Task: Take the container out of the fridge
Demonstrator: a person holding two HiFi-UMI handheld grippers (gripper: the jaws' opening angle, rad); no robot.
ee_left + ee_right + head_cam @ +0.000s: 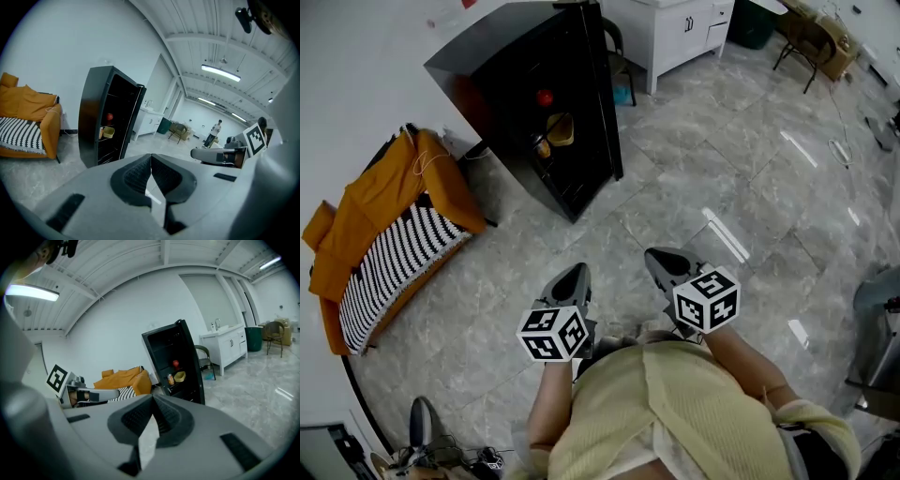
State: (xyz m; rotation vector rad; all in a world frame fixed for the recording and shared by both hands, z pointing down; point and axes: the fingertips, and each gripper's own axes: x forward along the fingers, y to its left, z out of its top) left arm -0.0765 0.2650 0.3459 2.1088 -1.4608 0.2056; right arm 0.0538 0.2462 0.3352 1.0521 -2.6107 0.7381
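Note:
A black fridge (511, 75) stands open against the wall, some way ahead of me across the floor. On its shelves sits a yellow container (561, 129), with a red item (545, 97) above it and a small jar (542, 146) beside it. The same yellow container (108, 132) shows in the left gripper view, and in the right gripper view the container (180, 376) shows too. My left gripper (575, 274) and right gripper (661, 258) are held low in front of my body, side by side and far from the fridge. Both are shut with nothing between the jaws.
The fridge door (605, 103) hangs open on the right. An orange sofa (366, 216) with a striped cushion stands left of the fridge. A white cabinet (675, 33), a dark bin (752, 23) and a chair (806, 42) are farther back. A person (215, 131) stands far off.

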